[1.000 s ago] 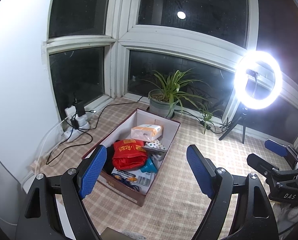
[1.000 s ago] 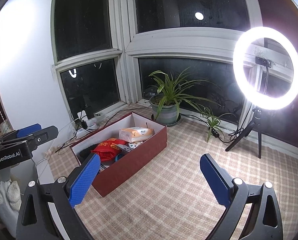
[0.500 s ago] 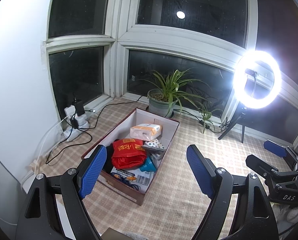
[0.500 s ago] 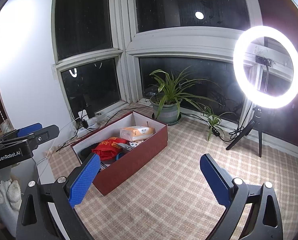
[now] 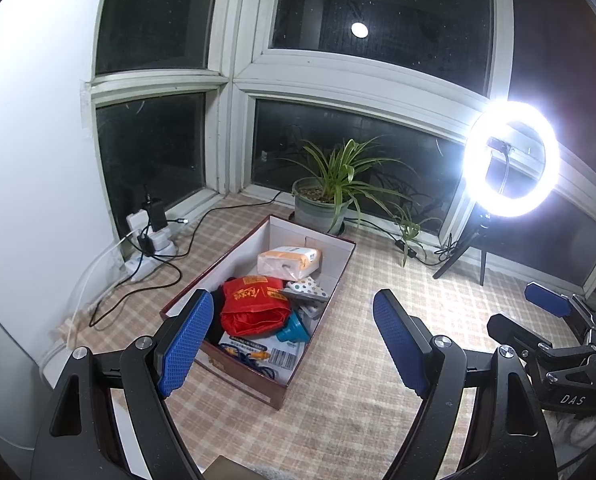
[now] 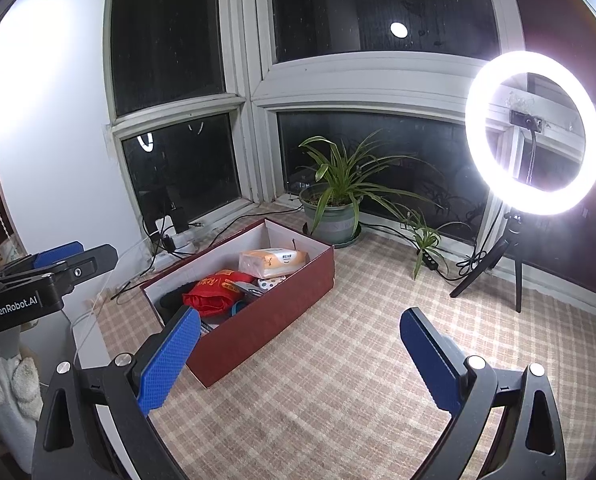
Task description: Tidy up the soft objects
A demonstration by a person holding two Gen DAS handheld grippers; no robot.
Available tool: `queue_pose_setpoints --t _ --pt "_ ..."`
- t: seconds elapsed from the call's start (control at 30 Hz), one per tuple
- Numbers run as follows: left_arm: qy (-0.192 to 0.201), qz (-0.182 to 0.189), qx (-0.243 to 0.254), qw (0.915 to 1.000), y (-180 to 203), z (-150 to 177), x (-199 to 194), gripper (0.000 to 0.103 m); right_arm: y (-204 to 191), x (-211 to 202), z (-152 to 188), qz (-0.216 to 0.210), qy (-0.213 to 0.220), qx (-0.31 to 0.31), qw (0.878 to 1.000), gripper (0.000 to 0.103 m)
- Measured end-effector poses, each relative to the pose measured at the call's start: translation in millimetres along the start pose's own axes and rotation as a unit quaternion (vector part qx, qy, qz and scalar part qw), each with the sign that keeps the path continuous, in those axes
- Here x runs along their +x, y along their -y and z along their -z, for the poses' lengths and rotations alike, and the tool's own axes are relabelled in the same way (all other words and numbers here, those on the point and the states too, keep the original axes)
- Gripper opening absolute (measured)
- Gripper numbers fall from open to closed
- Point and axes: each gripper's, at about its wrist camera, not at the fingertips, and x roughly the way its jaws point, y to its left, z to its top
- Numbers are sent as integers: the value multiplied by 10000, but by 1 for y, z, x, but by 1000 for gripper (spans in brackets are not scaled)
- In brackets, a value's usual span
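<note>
A dark red cardboard box (image 5: 276, 394) (image 6: 266, 320) lies open on the checked cloth. Inside are an orange tissue pack (image 5: 288, 261) (image 6: 272, 261), a red folded bag (image 5: 254, 310) (image 6: 212, 294), a spotted white item (image 5: 308, 287), a teal funnel-shaped piece (image 5: 293, 330) and printed packaging (image 5: 258, 350). My left gripper (image 5: 290, 344) hangs open above the box's near end, holding nothing. My right gripper (image 6: 300, 354) is open too, over the cloth just right of the box. Each gripper shows at the edge of the other's view.
A potted spider plant (image 5: 330, 200) (image 6: 336, 208) stands behind the box by the window. A lit ring light (image 5: 512, 170) (image 6: 534, 132) on a tripod is at the right. A power strip with cables (image 5: 150, 248) lies left. Fluffy white fabric (image 6: 6, 392) sits at lower left.
Both views have shifted only slightly; the box and its contents stay in place and both grippers remain open.
</note>
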Motion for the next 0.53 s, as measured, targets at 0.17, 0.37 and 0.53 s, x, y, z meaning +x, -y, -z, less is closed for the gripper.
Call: queue_pose_setpoints --t 0.17,0.37,0.53 --pt "7 -4 5 10000 1 0 -1 82 1 1 2 8 -27 -16 10000 99" --pt "91 28 0 10000 2 0 -2 82 1 1 2 23 -20 -14 10000 99" --pt "276 51 66 9996 3 0 -7 82 4 0 6 33 -24 9 10000 99"
